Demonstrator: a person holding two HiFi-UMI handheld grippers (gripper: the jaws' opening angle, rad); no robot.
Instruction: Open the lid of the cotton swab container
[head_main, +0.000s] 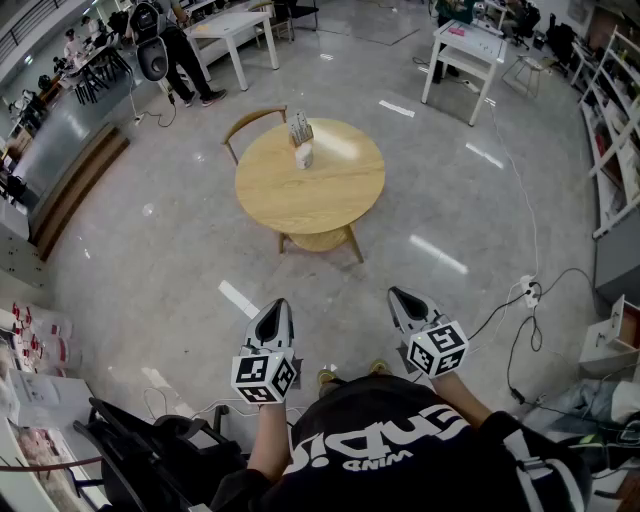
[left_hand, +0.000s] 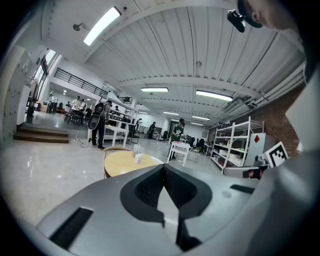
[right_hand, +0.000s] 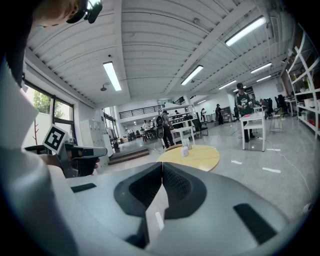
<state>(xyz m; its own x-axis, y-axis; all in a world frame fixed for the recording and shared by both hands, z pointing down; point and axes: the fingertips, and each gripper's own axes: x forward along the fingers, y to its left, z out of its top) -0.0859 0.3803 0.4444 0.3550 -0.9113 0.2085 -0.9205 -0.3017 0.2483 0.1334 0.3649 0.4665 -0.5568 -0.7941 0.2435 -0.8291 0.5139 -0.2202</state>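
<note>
A round wooden table (head_main: 310, 180) stands some way ahead on the shiny floor. On its far side stand a clear cotton swab container (head_main: 300, 129) and a small white object (head_main: 304, 156) just in front of it. My left gripper (head_main: 276, 312) and right gripper (head_main: 403, 299) are held low near my body, well short of the table. Both are shut with nothing between the jaws. The table (left_hand: 131, 162) shows small in the left gripper view past the left gripper (left_hand: 163, 167). In the right gripper view the table (right_hand: 192, 156) lies beyond the right gripper (right_hand: 163, 165).
A wooden chair (head_main: 254, 124) is tucked behind the table. White desks (head_main: 468, 52) and shelving (head_main: 612, 130) stand at the back and right. A cable and plug strip (head_main: 528, 292) lie on the floor to the right. A person (head_main: 175, 45) stands far left, and a black cart (head_main: 150, 455) stands beside me.
</note>
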